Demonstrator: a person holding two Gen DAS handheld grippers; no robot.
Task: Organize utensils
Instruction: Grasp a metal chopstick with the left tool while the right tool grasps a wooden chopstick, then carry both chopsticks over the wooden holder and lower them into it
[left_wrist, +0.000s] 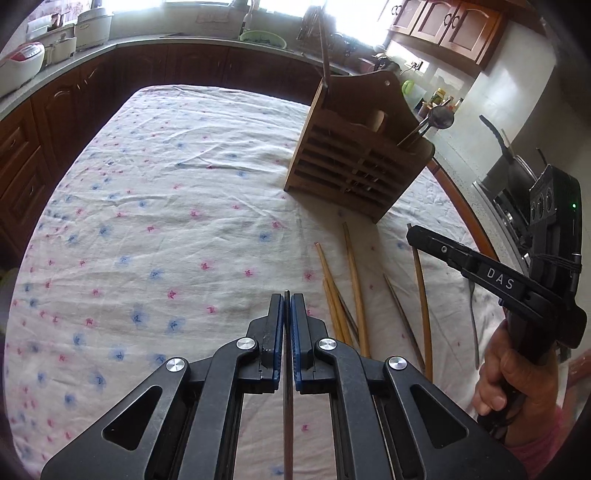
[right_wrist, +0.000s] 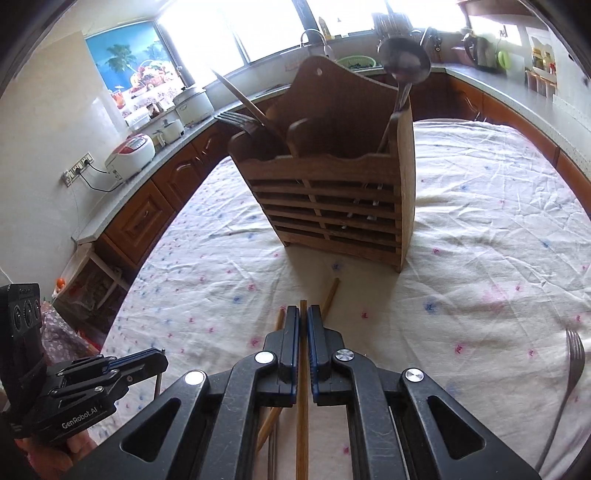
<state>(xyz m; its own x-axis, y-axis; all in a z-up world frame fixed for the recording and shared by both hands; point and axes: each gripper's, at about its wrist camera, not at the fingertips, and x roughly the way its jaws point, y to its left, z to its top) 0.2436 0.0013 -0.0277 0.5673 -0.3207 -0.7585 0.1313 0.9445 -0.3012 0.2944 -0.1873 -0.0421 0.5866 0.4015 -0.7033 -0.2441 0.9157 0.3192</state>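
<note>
A wooden utensil holder (left_wrist: 354, 166) (right_wrist: 332, 199) stands on the flowered tablecloth and holds a ladle (right_wrist: 405, 61), a fork (right_wrist: 236, 122) and a wooden stick. My left gripper (left_wrist: 287, 297) is shut on a thin dark chopstick (left_wrist: 288, 406) above the cloth. My right gripper (right_wrist: 303, 310) is shut on a light wooden chopstick (right_wrist: 302, 413), in front of the holder. Several wooden chopsticks (left_wrist: 354, 280) lie on the cloth between the grippers. A metal fork (right_wrist: 570, 376) lies at the right.
The table (left_wrist: 147, 206) has a white cloth with pink and blue flowers. Kitchen counters with rice cookers (right_wrist: 131, 151) and pots (left_wrist: 92, 26) run round the back. A stove with a pan (left_wrist: 513, 166) is at the right.
</note>
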